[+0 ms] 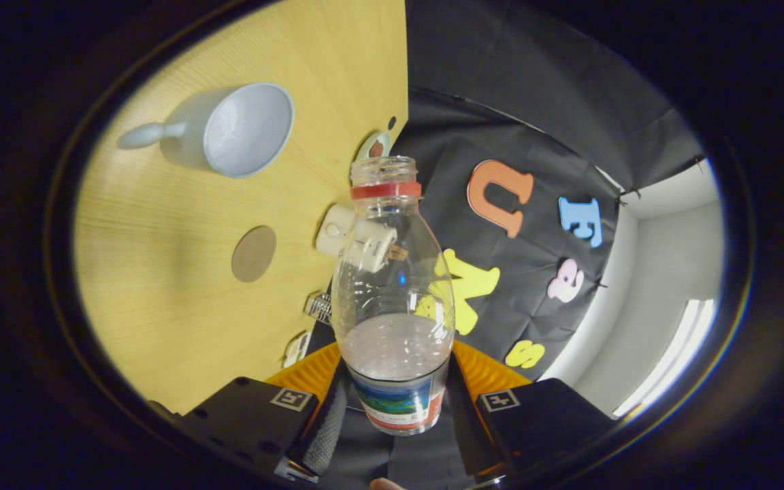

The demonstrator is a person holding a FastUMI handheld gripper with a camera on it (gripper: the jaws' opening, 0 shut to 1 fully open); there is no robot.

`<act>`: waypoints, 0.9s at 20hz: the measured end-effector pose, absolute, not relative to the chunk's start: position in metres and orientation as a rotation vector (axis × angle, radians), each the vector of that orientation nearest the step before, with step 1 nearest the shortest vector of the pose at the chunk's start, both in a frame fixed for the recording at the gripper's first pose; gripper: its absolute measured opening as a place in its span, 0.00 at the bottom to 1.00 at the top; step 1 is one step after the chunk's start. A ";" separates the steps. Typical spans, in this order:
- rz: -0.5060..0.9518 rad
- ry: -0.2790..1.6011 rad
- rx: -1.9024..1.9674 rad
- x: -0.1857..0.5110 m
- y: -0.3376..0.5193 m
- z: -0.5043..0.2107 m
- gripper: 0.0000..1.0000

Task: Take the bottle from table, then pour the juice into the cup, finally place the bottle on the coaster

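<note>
Between the tool's fingers, gripper view: one bottle (pixel 393 292), clear plastic, cap off, red ring under the open mouth. Tool (pixel 395 408) is clamping it low down, both fingers pressing on the labelled base from either side. Bottle is pointing straight ahead along the fingers, with pale liquid sitting in its lower part, level just above the label. Label is showing a blue-green picture with a red band; no text readable.

Beyond the bottle, the view is rolling sideways, so the yellow wood-grain surface (pixel 181 272) is showing as a slanted plane. On it: one light blue cup (pixel 246 129) with a stubby handle, interior looking empty, well apart from the bottle mouth. One round brown coaster (pixel 254 254), bare, lying between cup and tool. One white cylindrical object (pixel 354 238) by the surface's edge, partly seen through the bottle. A few small items along that edge, too small to identify. Nothing is standing between bottle mouth and cup.
</note>
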State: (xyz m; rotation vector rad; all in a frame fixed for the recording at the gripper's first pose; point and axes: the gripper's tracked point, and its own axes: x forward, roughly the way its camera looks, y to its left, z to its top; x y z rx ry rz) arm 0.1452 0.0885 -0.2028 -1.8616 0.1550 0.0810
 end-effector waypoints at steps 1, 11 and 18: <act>0.091 0.177 -1.821 0.146 0.087 -0.207 0.75; 0.080 0.202 -1.480 0.136 0.070 -0.192 0.75; 0.099 0.194 -1.115 0.122 0.058 -0.175 0.76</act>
